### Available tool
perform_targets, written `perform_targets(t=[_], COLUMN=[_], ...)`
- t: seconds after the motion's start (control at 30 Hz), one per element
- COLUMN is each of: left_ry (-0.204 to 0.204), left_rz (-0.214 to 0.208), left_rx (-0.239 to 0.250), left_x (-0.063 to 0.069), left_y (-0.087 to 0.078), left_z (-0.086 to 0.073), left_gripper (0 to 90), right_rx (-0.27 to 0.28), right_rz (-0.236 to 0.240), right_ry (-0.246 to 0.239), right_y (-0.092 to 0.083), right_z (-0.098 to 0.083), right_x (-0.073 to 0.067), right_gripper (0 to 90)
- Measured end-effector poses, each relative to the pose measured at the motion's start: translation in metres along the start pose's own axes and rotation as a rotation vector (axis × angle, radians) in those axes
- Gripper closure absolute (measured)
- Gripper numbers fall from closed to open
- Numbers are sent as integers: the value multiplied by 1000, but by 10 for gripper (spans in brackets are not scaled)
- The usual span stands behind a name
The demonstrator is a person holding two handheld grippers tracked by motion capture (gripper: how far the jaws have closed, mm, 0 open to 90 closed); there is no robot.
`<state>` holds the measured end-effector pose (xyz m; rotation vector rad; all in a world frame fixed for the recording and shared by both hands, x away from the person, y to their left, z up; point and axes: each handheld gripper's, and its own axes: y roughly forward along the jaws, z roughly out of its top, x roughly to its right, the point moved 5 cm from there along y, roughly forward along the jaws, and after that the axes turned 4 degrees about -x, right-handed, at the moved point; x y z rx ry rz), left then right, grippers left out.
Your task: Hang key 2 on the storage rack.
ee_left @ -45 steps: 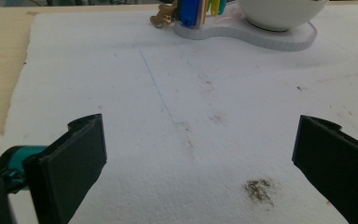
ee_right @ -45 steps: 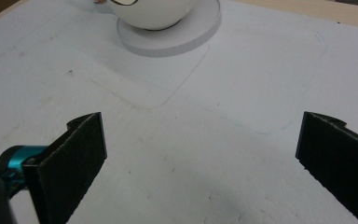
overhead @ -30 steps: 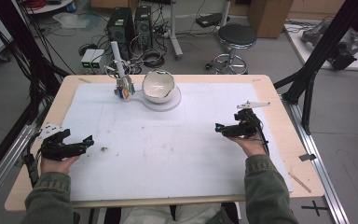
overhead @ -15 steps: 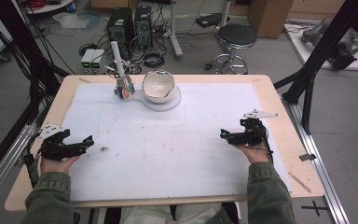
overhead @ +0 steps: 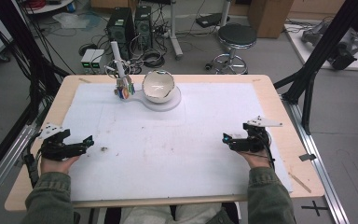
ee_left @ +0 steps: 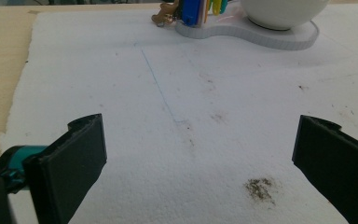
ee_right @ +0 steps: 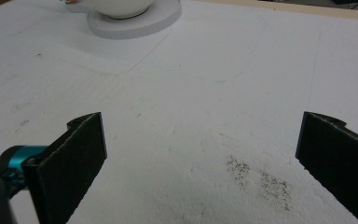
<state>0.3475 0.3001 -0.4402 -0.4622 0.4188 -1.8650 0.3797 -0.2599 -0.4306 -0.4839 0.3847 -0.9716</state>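
High view, left to right: left gripper (overhead: 87, 140) low at the near left edge of the white foam sheet (overhead: 205, 154) covering the pale wooden table (overhead: 286, 121), jaws spread wide and empty, aimed inward across the sheet; farther back and slightly right of it, the cluster of coloured clips on a white upright post (overhead: 122, 87), touching the flat white keyhole-shaped base (overhead: 172, 100) that carries the round white glossy bowl (overhead: 158, 85); right gripper (overhead: 227, 138) at the near right, also wide open and holding nothing, pointed inward toward the left one. Bowl and clips well apart from both grippers, up at the far side of the sheet, left of centre, so nearer the left gripper by judgement. Left gripper view: same white bowl (ee_left: 282, 11) and clips (ee_left: 198, 10) ahead and to the right of the jaw line, base's long axis running crosswise. Right gripper view: bowl (ee_right: 116, 7) far ahead and off to the left. Reach forward and inward needed from either hand.
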Motion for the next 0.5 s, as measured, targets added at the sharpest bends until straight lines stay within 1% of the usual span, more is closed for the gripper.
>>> perform_targets(t=[0.17,0.27,0.5], left_ry=[2,2,7], left_rz=[-2,-3,-10], left_rx=[1,2,2], left_x=[0,1,0], left_y=[0,0,1], left_z=[0,0,0], left_gripper=[33,33,33], right_rx=[33,61,71], right_rz=[-15,-17,-26], right_ry=[16,45,53], right_y=[-5,-7,-7], right_z=[-4,-5,-6], right_x=[2,3,6], right_gripper=[6,6,6])
